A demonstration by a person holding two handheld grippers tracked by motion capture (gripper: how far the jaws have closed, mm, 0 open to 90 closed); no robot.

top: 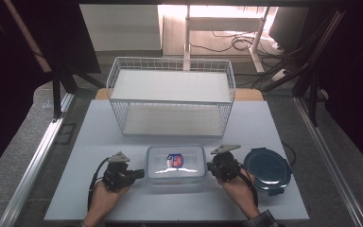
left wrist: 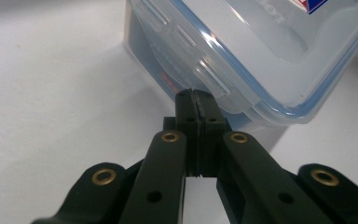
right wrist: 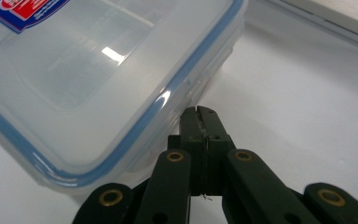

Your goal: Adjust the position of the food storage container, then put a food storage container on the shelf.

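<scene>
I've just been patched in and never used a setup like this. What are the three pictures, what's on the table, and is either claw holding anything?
No robot arm here: a person holds a two-jaw claw in each hand. The high view looks down from above the person's side of the table. The other two pictures come from cameras riding on each claw, looking along its black jaws.

On the table lie a clear rectangular container with its clip-on lid on, a dark round lid to its right, and a white wire basket behind.

The left claw is shut with nothing between its jaws, its tip at the container's side clip flap. The right claw is also shut and empty, its tip at the container's opposite side. Neither holds anything.
</scene>
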